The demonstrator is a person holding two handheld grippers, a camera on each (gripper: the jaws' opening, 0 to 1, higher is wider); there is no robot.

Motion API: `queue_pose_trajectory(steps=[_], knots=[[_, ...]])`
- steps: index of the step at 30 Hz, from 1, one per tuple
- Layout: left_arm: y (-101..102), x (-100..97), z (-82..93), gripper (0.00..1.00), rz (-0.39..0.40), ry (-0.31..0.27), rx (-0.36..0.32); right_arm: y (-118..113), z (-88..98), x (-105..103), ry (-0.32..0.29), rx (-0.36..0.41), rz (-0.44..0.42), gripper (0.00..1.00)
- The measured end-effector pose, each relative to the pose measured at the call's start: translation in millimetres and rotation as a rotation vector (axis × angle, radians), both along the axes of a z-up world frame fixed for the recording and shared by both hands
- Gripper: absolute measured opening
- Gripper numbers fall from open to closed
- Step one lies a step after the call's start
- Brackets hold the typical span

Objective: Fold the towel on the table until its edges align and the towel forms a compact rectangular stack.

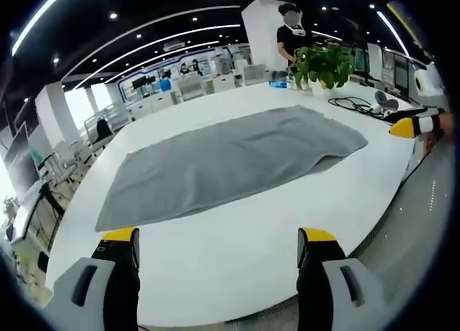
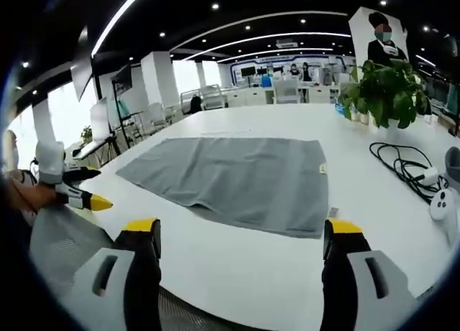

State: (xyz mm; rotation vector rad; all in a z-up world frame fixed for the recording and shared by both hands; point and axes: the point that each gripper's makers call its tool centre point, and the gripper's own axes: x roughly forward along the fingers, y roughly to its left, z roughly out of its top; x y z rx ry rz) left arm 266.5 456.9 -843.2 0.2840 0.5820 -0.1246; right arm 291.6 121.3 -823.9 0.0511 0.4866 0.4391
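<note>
Lying flat beyond both tools, towel (image 1: 230, 162)

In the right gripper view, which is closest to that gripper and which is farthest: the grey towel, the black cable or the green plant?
1. The grey towel, spread flat on the table just ahead of the open right gripper.
2. The black cable, farther back on the right side.
3. The green plant, behind the cable at the far right.

Bright ceiling strip lights; strong fisheye edge distortion.
</note>
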Motion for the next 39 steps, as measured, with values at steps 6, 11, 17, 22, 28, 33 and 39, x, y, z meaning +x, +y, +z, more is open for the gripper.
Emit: queue_pose_trajectory(steps=[6,11,17,22,28,33,39], knots=[[-1,0.6,1.9,0.93,0.001,-0.005,-0.001,0,1.3,0,-0.003,0.008,0.000,0.95],[-2,0.5,2.4,0.93,-0.001,-0.003,-0.001,-1,2.0,0,-0.002,0.015,-0.001,0.94],[-5,0.6,6.0,0.94,-0.018,0.004,0.009,-5,3.8,1,-0.001,0.030,-0.014,0.94],[-6,2.7,10.4,0.92,-0.018,-0.003,-0.002,-6,6.2,5,0.009,0.030,-0.006,0.91],[-22,12.7,23.6,0.91,-0.051,-0.031,-0.007,-13,12.0,10,0.012,0.032,-0.007,0.88],[-41,21.7,30.7,0.91,-0.078,-0.037,-0.045,-29,13.3,16,0.018,0.038,-0.043,0.85],[-63,29.4,37.8,0.89,-0.131,-0.038,-0.045,-42,16.4,18,0.019,0.030,-0.053,0.81]])
